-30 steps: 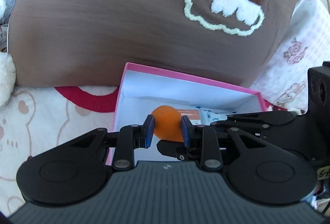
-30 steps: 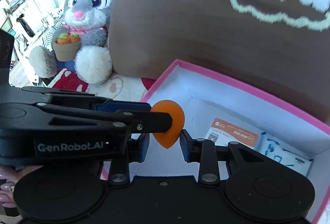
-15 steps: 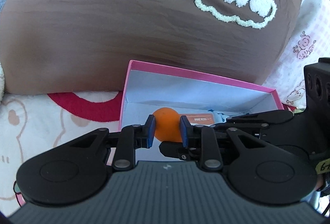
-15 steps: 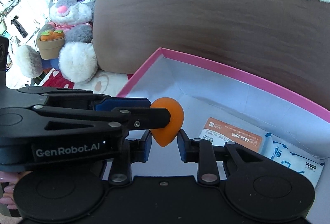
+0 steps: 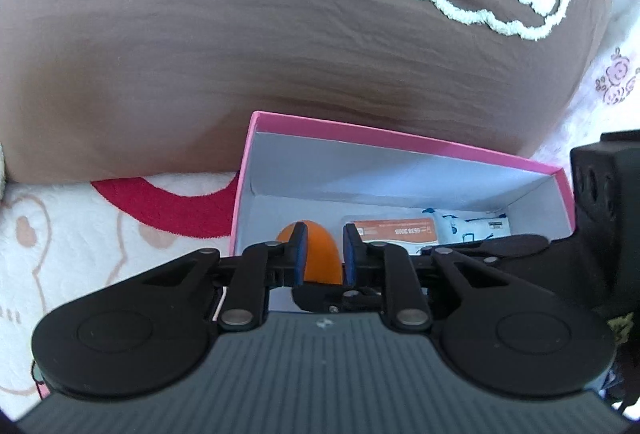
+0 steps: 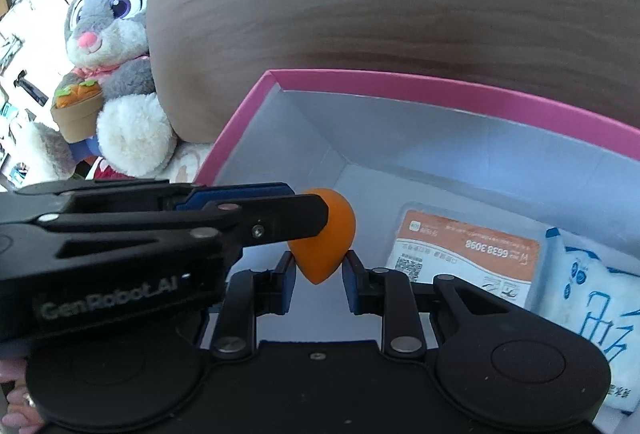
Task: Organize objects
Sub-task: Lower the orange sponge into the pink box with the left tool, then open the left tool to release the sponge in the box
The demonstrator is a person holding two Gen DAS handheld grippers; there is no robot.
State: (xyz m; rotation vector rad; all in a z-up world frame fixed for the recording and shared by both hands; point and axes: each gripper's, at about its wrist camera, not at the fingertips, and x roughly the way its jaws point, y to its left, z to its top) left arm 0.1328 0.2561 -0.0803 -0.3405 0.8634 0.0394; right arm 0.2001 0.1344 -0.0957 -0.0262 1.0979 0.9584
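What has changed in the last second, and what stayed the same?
Both grippers sank toward the pink box. The jaws of the left gripper, gripping the orange sponge, and of the right gripper, around its tip, have just been closing. The box and its packets stayed put.

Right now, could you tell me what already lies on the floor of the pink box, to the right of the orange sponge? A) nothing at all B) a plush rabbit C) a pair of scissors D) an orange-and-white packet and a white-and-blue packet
D: the orange-and-white packet and the white-and-blue packet lie side by side inside the pink box, right of the orange sponge.
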